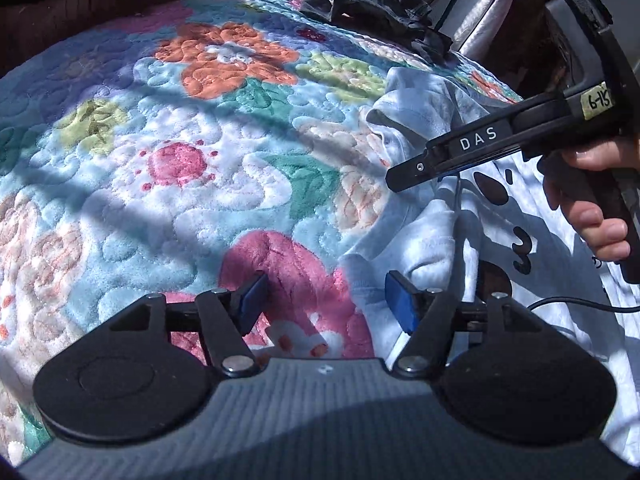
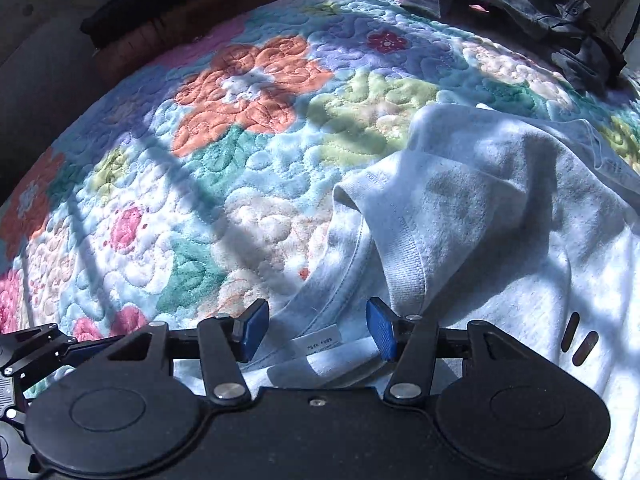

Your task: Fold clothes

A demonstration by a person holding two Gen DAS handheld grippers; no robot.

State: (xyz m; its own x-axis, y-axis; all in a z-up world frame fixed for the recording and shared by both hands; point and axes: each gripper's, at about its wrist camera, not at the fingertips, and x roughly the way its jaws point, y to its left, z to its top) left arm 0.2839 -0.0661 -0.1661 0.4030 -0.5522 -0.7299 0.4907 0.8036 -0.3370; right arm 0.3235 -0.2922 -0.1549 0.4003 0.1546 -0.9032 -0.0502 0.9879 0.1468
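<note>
A white sweatshirt [image 2: 500, 220] with black printed marks lies rumpled on a floral quilt [image 2: 240, 140]. One sleeve [image 2: 432, 200] is folded across its body. My right gripper [image 2: 316, 330] is open just above the neckline, with the collar label [image 2: 318, 345] between its blue pads. From the left wrist view, the right gripper [image 1: 406, 176] is seen side-on over the sweatshirt [image 1: 440, 220], held by a hand [image 1: 596, 220]. My left gripper [image 1: 328, 302] is open and holds nothing. It hovers over the sweatshirt's left edge and a pink flower of the quilt [image 1: 160, 140].
A crumpled dark garment [image 2: 520, 4] lies at the quilt's far right corner, also in the left wrist view as a dark garment [image 1: 380, 12]. A dark wooden edge [image 2: 160, 28] borders the far side. A black cable [image 1: 580, 304] runs across the sweatshirt. Bars of shadow cross the quilt.
</note>
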